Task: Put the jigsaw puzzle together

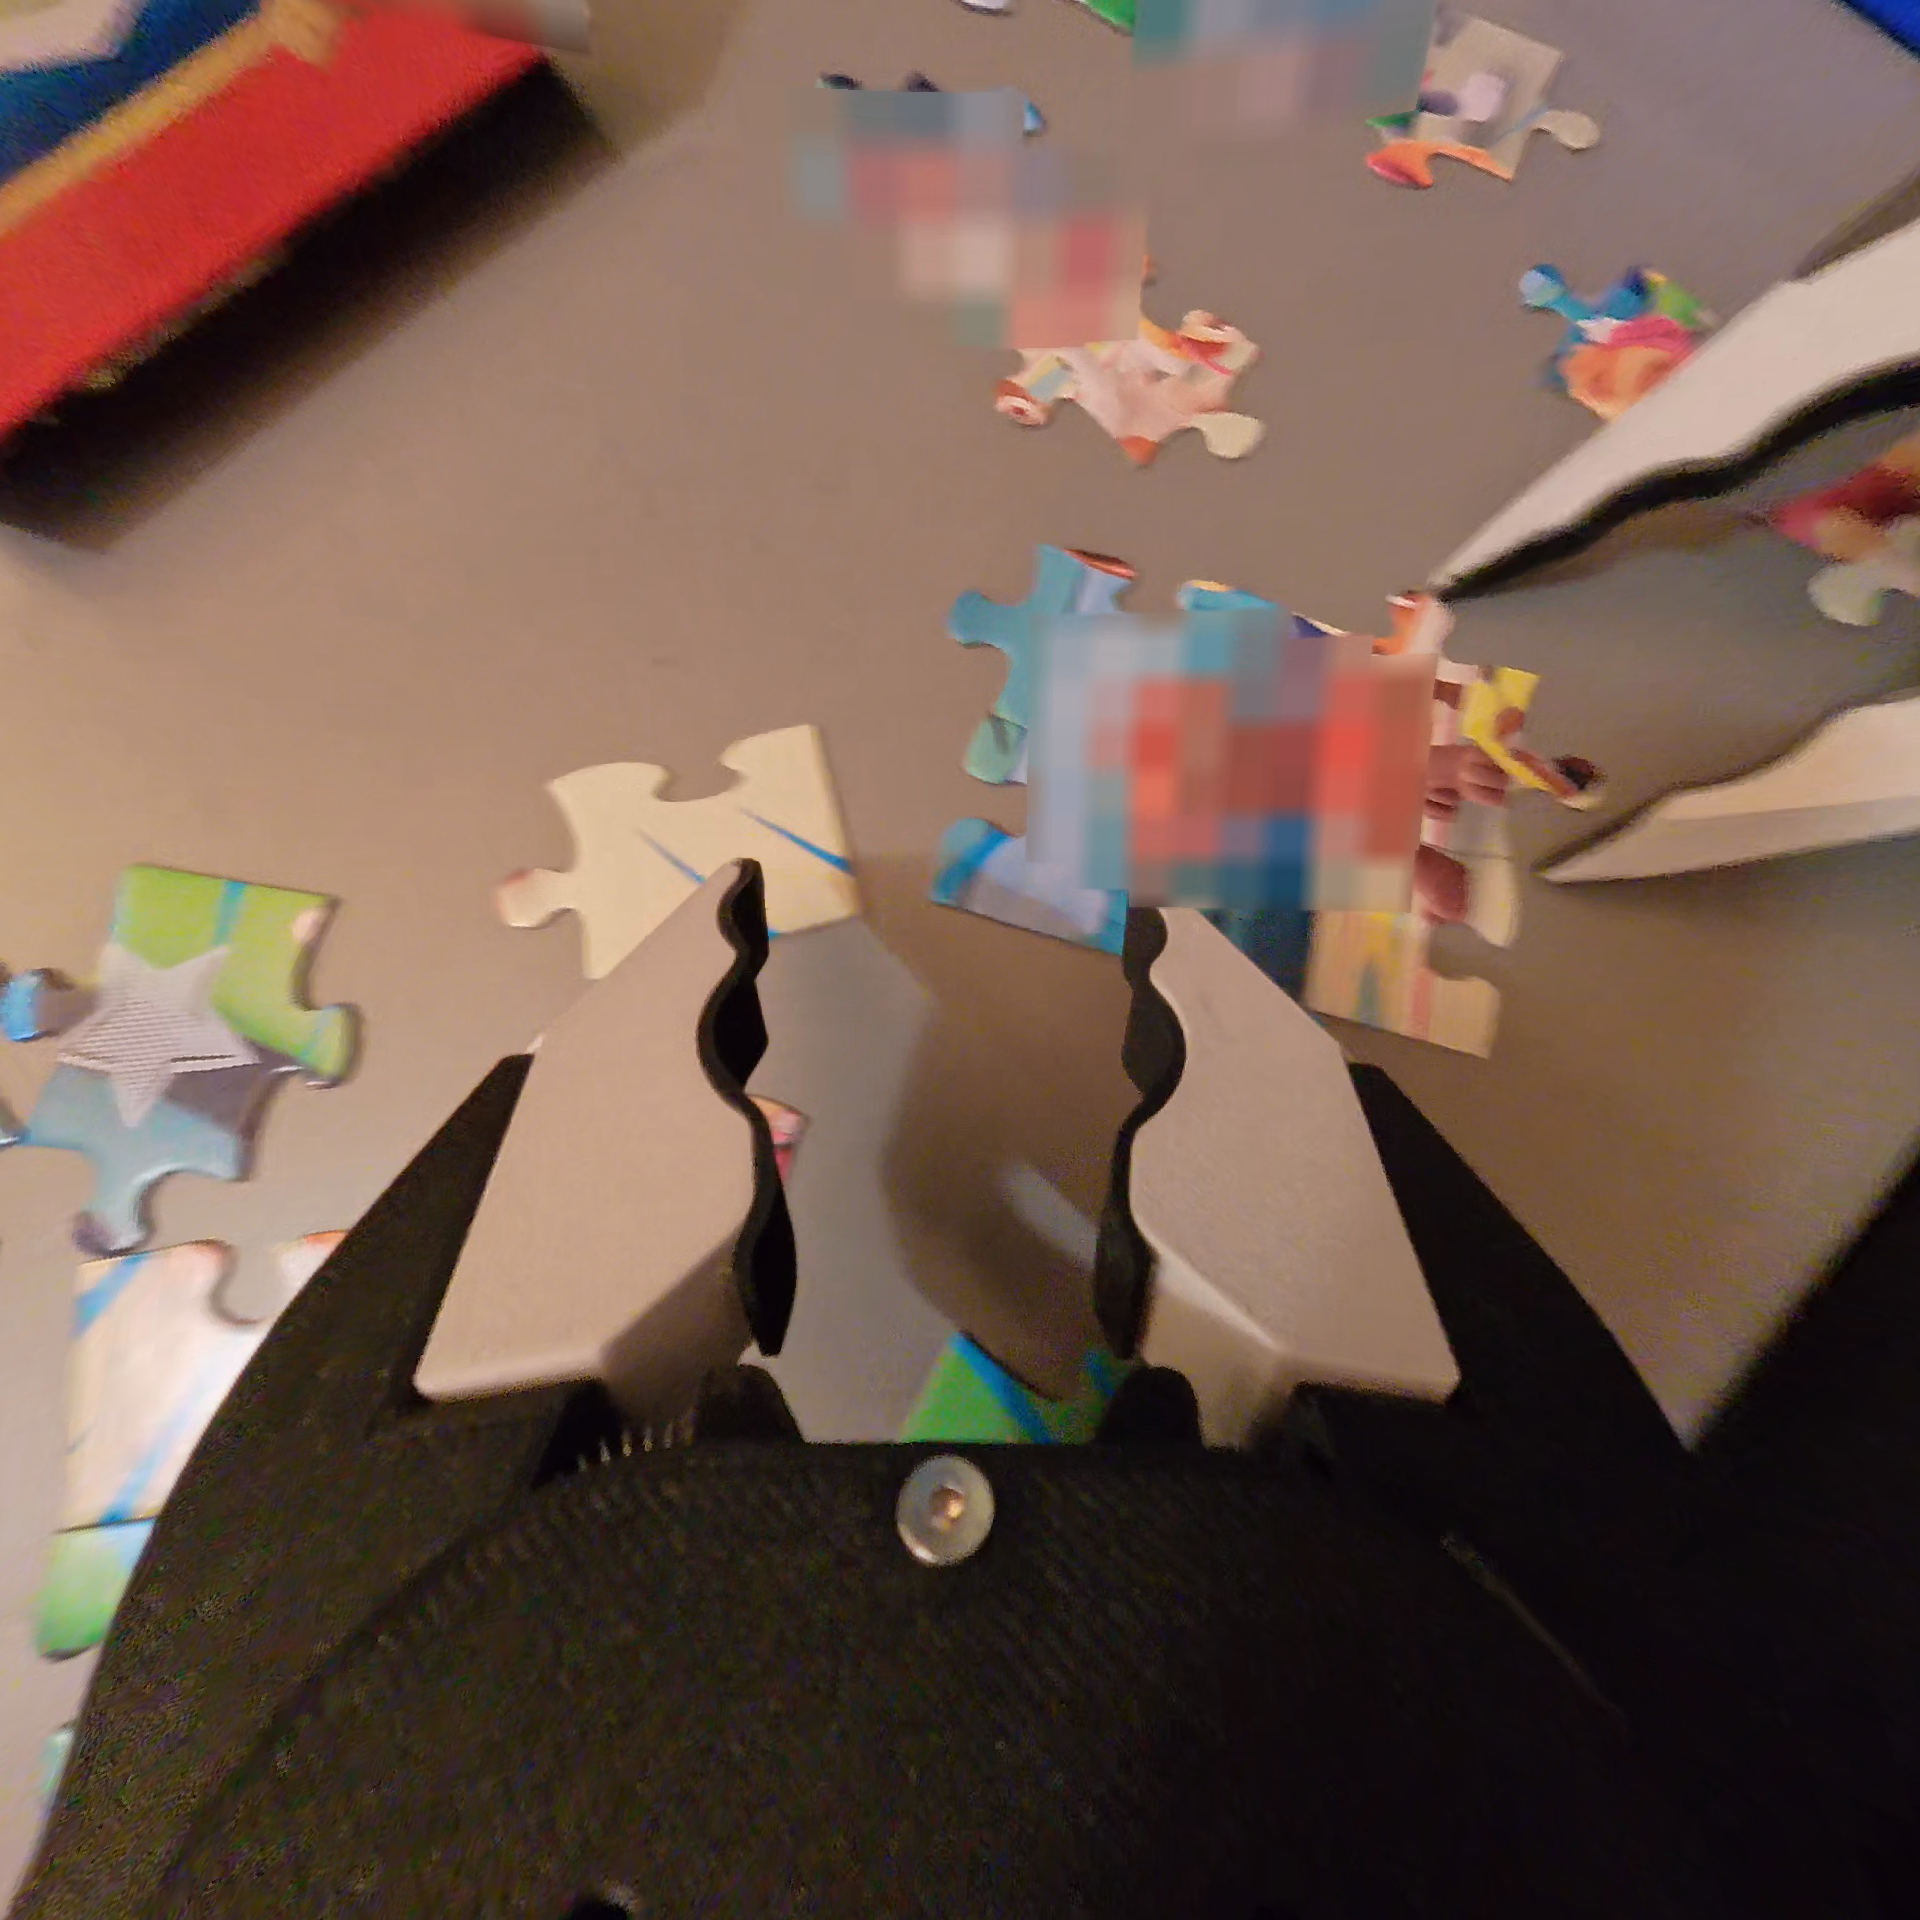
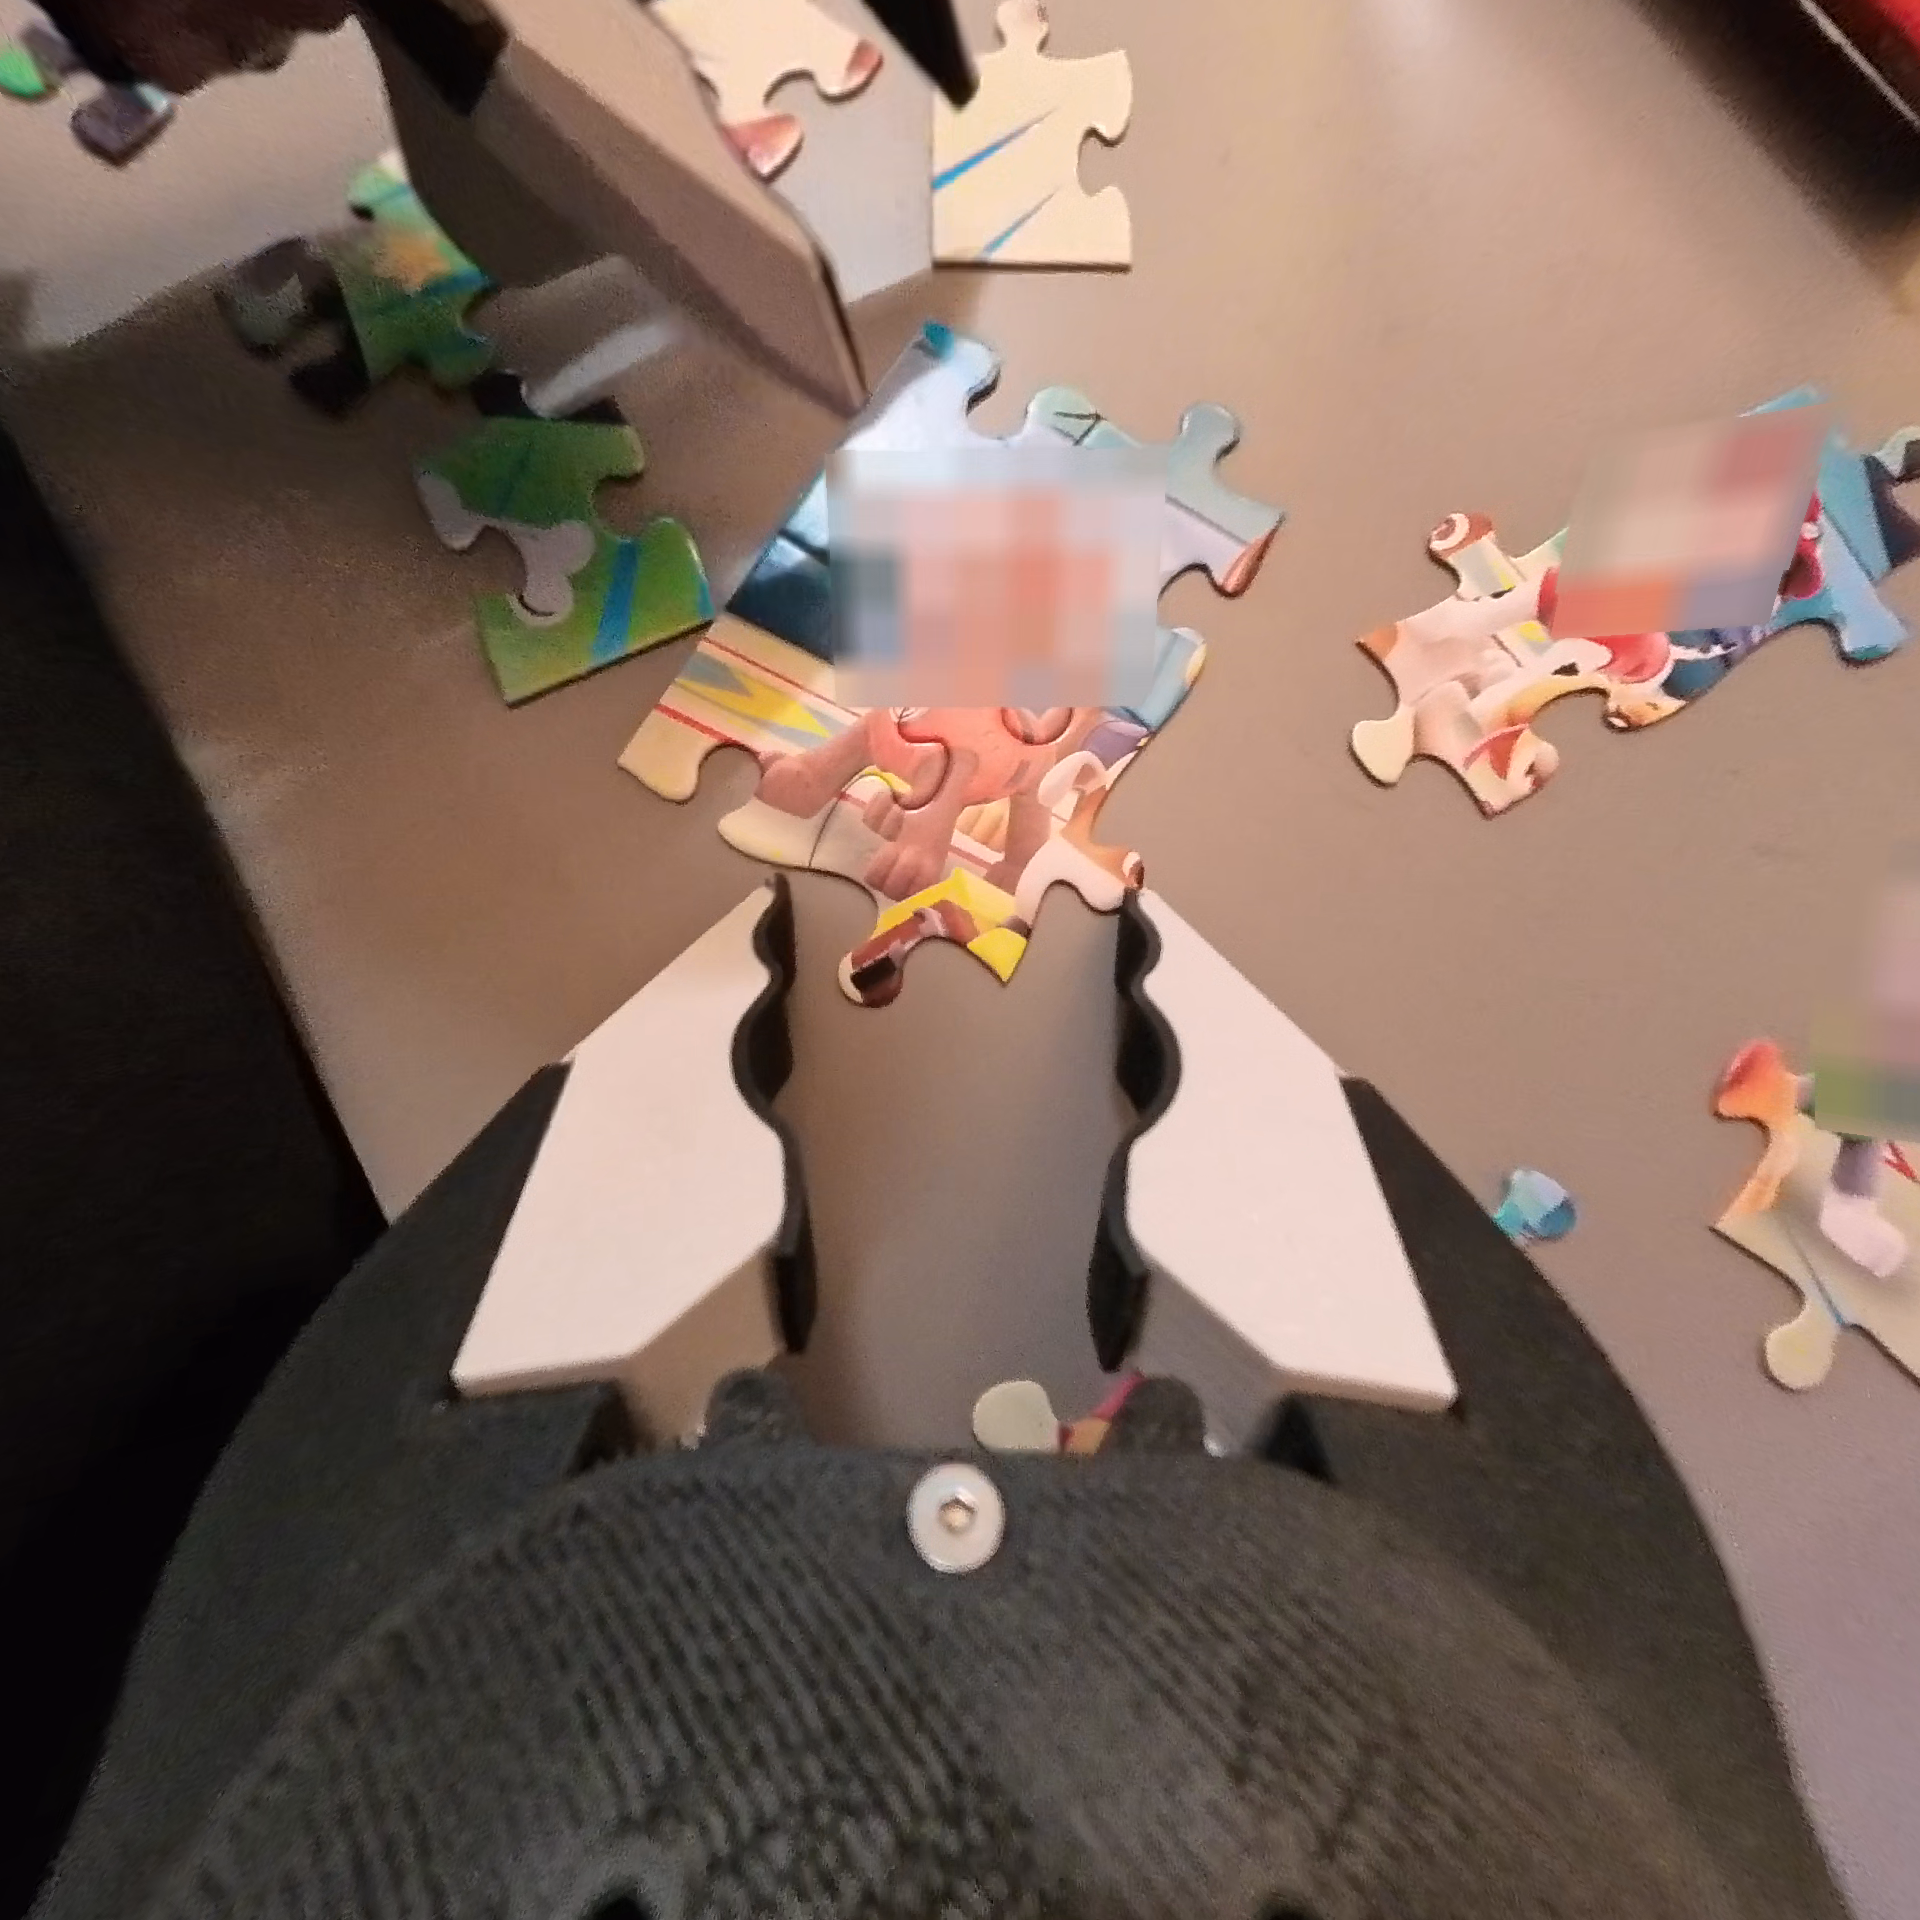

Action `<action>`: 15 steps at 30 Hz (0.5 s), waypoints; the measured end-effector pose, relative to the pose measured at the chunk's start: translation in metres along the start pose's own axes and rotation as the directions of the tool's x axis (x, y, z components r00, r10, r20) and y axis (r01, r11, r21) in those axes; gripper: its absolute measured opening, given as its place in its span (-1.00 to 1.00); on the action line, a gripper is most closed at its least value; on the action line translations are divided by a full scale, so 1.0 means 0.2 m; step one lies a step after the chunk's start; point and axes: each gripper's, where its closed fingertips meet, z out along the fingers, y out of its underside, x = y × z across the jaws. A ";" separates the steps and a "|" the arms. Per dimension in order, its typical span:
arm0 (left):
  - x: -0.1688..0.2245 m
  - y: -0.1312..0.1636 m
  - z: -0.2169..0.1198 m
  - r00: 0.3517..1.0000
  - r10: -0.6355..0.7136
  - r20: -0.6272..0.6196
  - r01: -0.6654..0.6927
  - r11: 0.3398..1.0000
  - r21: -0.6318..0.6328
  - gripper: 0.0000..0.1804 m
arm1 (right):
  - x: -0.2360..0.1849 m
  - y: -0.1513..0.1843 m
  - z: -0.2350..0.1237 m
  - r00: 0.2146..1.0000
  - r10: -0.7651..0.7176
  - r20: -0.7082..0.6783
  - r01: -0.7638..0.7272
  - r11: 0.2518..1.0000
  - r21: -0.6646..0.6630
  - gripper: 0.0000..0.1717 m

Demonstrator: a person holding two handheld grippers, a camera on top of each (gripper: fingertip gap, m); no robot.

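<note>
Left gripper: jaws spread, empty, over grey table between cream puzzle piece and joined puzzle cluster. Right gripper: jaws spread, nothing pinched, cluster's yellow tab lying between fingertips, unpressed. Loose pieces scattered around; red box at far left.

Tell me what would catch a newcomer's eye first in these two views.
Bright cartoon jigsaw pieces scattered over a grey table, with a joined cluster of pieces lying just ahead of the right tongs, which stand open and hold nothing. The left tongs are also open and bare, above a pale piece with blue streaks. A red and blue box sits at the far left.
</note>
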 end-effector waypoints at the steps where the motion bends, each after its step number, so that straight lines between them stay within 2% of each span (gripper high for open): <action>1: -0.06 -0.01 0.01 0.999 -0.001 0.038 0.001 1.000 0.013 -0.25 | 0.00 0.00 0.00 1.000 0.007 -0.007 -0.007 1.000 0.009 -0.29; 6: -0.30 -0.09 0.05 0.993 -0.046 0.106 0.044 0.999 0.029 -0.26 | 0.01 -0.02 0.01 0.996 0.063 -0.059 -0.062 0.998 0.014 -0.31; 9: -0.37 -0.01 0.10 0.989 -0.020 0.146 0.032 0.996 -0.084 -0.23 | 0.01 -0.03 0.02 0.989 0.105 -0.100 -0.103 0.994 0.032 -0.32; 15: -0.41 0.06 0.03 0.982 -0.034 0.184 0.054 0.993 -0.105 -0.26 | 0.02 -0.05 0.04 0.975 0.163 -0.154 -0.154 0.986 0.071 -0.34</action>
